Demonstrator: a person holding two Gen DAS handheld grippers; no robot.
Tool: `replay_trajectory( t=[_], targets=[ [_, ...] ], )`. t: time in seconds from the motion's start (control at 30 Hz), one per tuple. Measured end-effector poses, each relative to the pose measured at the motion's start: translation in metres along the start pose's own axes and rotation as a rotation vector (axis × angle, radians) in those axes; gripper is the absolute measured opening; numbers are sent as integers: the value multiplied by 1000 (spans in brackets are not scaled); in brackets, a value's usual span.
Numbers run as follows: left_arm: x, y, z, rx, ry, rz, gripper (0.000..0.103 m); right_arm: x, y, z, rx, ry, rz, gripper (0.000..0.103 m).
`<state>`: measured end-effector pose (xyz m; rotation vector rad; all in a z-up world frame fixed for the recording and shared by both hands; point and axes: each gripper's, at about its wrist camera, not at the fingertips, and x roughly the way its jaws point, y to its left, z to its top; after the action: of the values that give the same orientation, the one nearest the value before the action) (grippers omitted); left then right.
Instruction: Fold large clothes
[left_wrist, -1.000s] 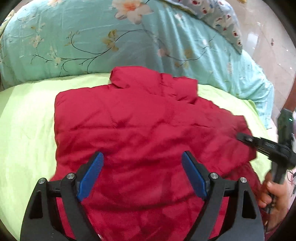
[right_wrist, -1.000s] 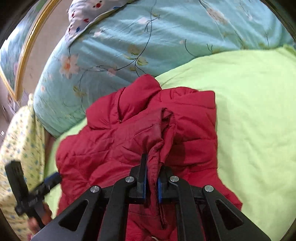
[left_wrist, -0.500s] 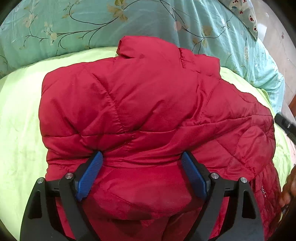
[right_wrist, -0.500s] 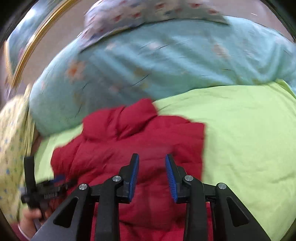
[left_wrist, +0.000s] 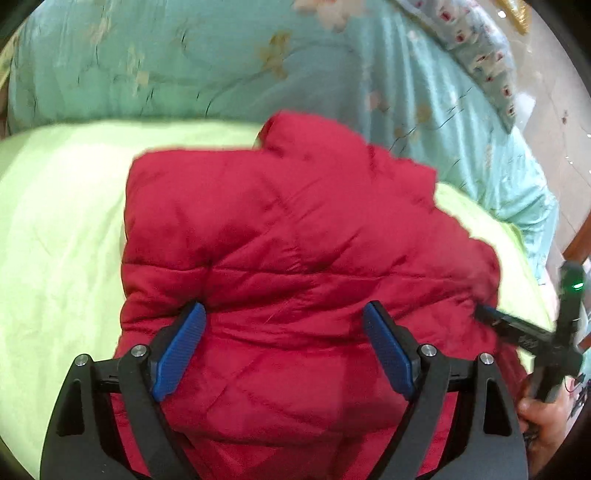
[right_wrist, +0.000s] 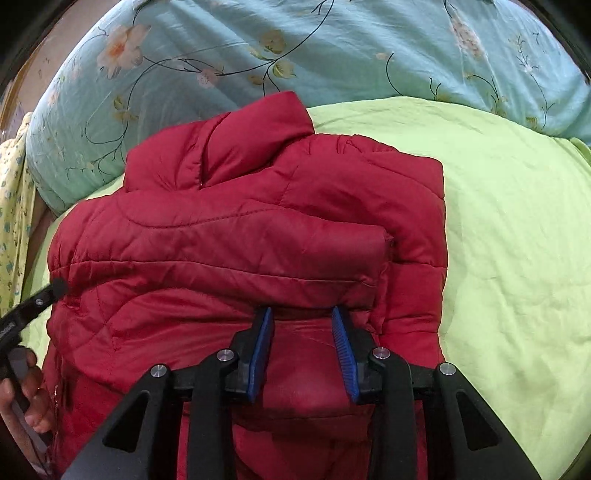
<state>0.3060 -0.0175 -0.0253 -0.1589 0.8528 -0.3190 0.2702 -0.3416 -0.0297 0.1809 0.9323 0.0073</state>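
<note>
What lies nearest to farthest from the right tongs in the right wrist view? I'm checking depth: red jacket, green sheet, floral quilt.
1. Red jacket: directly beneath the right tongs.
2. Green sheet: spread under and to the right of the jacket.
3. Floral quilt: bunched across the top, beyond the collar.

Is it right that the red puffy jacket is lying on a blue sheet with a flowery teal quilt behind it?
Not quite. The right wrist view shows the red puffy jacket lying on a light green sheet, not a blue one. The flowery teal quilt behind it is right.
</note>
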Motion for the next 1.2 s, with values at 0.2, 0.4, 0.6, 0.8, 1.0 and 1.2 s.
replay_trajectory(
  t=[0.2, 0.4, 0.6, 0.8, 1.0, 1.2],
  targets=[
    [9, -4, -8, 35, -6, 39, 88, -10, -3, -3, 14, -27, -7, 35],
    [9, -6, -9, 39, -7, 46, 88, 6, -4, -7, 3, 20, -26, 35],
    [1, -4, -8, 10, -6, 44, 88, 11, -3, -9, -8, 20, -34, 35],
    [14, 4, -9, -10, 51, 42, 88, 12, -2, -9, -14, 21, -38, 35],
    [19, 4, -14, -14, 62, 38, 88, 16, -3, -9, -14, 20, -28, 35],
    [11, 3, -14, 5, 46, 47, 88, 10, -8, -11, 1, 4, 0, 35]
  ],
)
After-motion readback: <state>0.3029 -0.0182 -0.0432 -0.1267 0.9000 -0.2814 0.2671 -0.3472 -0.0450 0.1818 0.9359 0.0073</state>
